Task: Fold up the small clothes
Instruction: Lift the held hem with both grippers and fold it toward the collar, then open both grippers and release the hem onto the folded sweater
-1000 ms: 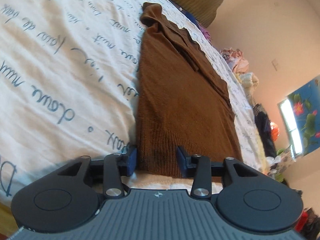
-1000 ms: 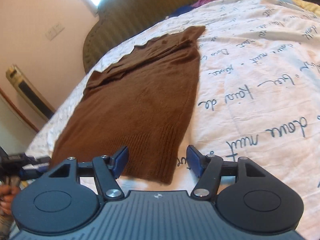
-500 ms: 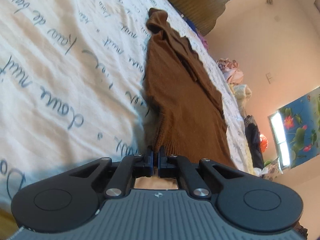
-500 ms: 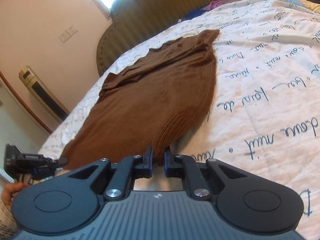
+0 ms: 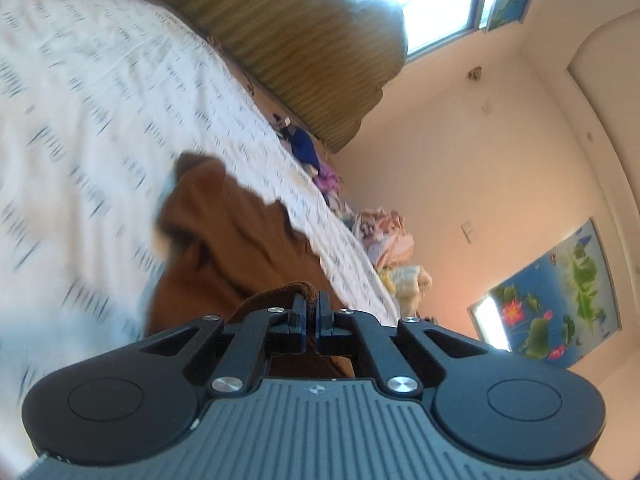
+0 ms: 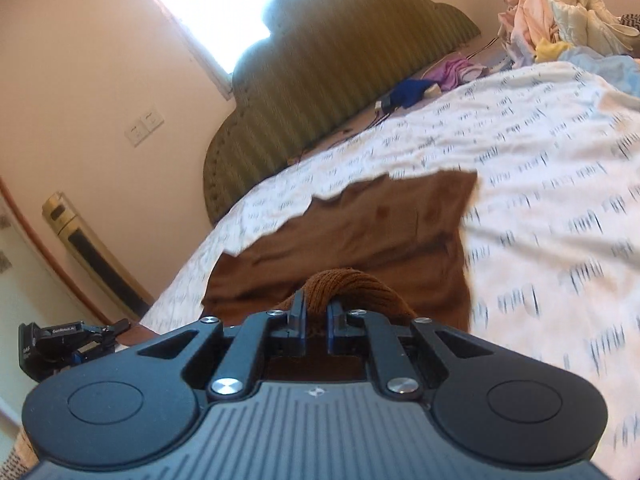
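A brown knitted sweater (image 5: 236, 240) lies on the white bedsheet with blue script (image 5: 80, 100). My left gripper (image 5: 311, 314) is shut on the ribbed hem at one bottom corner and holds it lifted above the bed. My right gripper (image 6: 316, 314) is shut on the other hem corner of the sweater (image 6: 360, 224), the ribbed edge bulging over its fingers. The far half of the sweater rests flat on the sheet (image 6: 540, 160). The left gripper also shows at the left edge of the right wrist view (image 6: 96, 338).
A padded olive headboard (image 6: 320, 80) stands at the far end of the bed. A pile of loose clothes (image 6: 560, 12) lies at the bed's far right, with blue and purple items (image 6: 420, 88) by the headboard. A standing air conditioner (image 6: 92, 252) is by the wall.
Both grippers closed on the hem corners, then lifted them and carried them forward toward the collar end. The sweater's near half has risen off the sheet.
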### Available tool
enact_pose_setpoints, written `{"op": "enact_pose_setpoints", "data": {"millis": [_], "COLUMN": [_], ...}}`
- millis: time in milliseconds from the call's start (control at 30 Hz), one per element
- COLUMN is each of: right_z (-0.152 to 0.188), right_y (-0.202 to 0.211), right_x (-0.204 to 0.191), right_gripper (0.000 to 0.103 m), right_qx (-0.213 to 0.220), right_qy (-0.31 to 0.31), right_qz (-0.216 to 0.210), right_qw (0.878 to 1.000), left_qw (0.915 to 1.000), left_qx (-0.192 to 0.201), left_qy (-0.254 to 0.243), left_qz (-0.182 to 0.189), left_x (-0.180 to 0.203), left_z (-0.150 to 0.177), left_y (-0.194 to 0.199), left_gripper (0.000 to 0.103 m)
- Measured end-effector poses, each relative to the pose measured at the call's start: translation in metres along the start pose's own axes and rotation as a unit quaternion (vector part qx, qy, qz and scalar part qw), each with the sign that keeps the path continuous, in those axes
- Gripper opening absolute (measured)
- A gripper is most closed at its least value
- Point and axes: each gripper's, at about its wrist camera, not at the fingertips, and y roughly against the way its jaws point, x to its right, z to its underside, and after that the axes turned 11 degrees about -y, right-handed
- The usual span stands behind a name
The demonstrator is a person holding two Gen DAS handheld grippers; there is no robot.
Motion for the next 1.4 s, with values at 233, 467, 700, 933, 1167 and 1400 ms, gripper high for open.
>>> {"op": "enact_pose_setpoints", "data": {"millis": [233, 467, 700, 933, 1167, 1400], "right_z": [-0.089, -0.136, -0.155, -0.147, -0.163, -0.144], "right_y": [-0.095, -0.170, -0.227, -0.268, -0.210, -0.234], "right_x": [0.017, 0.042, 0.067, 0.089, 0.052, 0.020], "right_gripper": [0.008, 0.009, 0.009, 0.017, 0.095, 0.093], "right_qx": [-0.009, -0.034, -0.051, -0.094, -0.004, -0.051], "right_qy": [-0.050, -0.076, -0.088, -0.088, -0.016, 0.092], "right_qz": [0.006, 0.037, 0.069, 0.114, 0.104, 0.082], "right_qw": [0.999, 0.996, 0.992, 0.985, 0.994, 0.991], "left_qw": [0.9996, 0.9987, 0.9968, 0.9893, 0.9844, 0.9806], "left_qx": [0.021, 0.007, -0.013, -0.068, -0.001, -0.079], "left_qy": [0.013, 0.033, 0.042, 0.022, -0.074, -0.134], "left_qz": [-0.009, -0.037, -0.067, -0.127, -0.159, -0.119], "left_x": [-0.015, -0.045, -0.068, -0.095, -0.040, 0.007], "left_z": [-0.057, -0.083, -0.094, -0.086, -0.106, -0.067], "left_y": [-0.097, -0.158, -0.198, -0.233, -0.183, -0.234], "left_gripper": [0.003, 0.003, 0.003, 0.006, 0.033, 0.049]}}
